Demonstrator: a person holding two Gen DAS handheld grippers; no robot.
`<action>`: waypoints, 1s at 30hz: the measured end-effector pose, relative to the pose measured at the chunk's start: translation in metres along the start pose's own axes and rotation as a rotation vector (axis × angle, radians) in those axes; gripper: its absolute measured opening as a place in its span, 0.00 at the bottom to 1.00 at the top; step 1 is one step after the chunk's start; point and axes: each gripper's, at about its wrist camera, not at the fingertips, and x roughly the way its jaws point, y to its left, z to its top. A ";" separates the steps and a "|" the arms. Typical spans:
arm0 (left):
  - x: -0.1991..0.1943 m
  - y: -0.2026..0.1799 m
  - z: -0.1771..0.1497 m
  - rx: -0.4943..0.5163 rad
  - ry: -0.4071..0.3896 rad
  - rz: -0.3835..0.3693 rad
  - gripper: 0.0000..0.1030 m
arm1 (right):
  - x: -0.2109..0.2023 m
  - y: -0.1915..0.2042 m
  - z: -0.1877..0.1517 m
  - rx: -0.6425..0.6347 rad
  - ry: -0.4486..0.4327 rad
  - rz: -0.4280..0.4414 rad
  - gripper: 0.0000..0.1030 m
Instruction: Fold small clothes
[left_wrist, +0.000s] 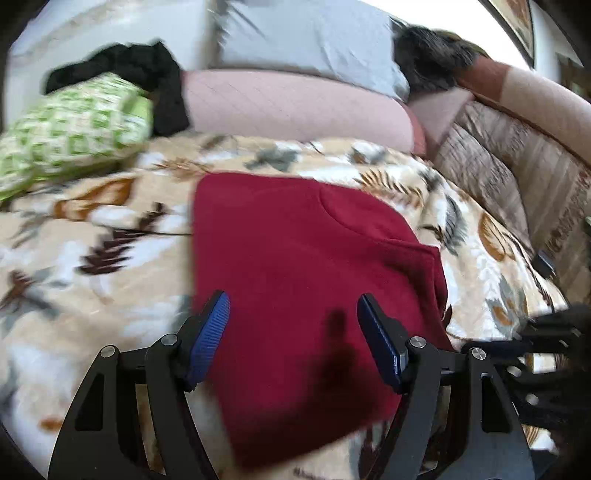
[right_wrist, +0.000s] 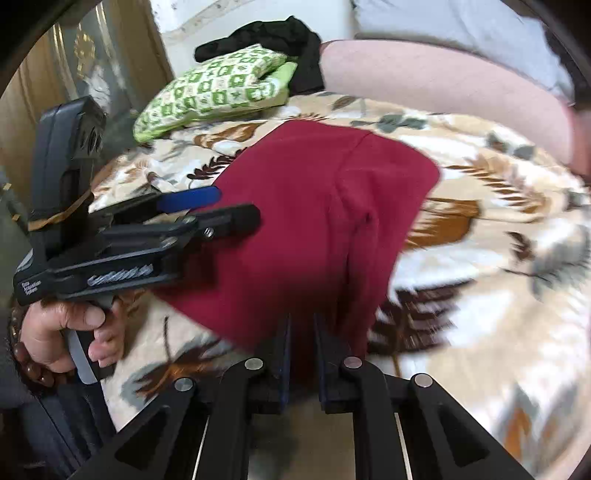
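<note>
A dark red garment (left_wrist: 295, 266) lies partly folded on the leaf-patterned blanket (left_wrist: 92, 236). My left gripper (left_wrist: 293, 314) hovers over its near part, jaws wide open and empty. In the right wrist view the red garment (right_wrist: 314, 214) fills the middle. My right gripper (right_wrist: 301, 325) is shut on the garment's near edge, with red cloth between the narrow jaws. The left gripper (right_wrist: 229, 205) shows there from the side, over the garment's left edge, held by a hand (right_wrist: 62, 332).
A green patterned cloth bundle (left_wrist: 74, 133) and black clothes (left_wrist: 140, 70) lie at the far left of the bed. A pink pillow (left_wrist: 295, 103) and a grey pillow (left_wrist: 306, 37) lie behind. A brown quilt (left_wrist: 517, 177) edges the right side. A wooden door (right_wrist: 74, 59) stands at the left.
</note>
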 end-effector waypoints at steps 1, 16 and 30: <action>-0.019 -0.003 -0.002 -0.024 -0.035 0.015 0.70 | -0.012 0.006 -0.006 0.029 0.008 -0.042 0.11; -0.128 -0.061 -0.044 0.057 0.075 0.156 0.85 | -0.106 0.044 -0.096 0.199 -0.184 -0.258 0.14; -0.104 -0.058 -0.065 -0.077 0.180 0.105 1.00 | -0.109 0.048 -0.098 0.240 -0.197 -0.230 1.00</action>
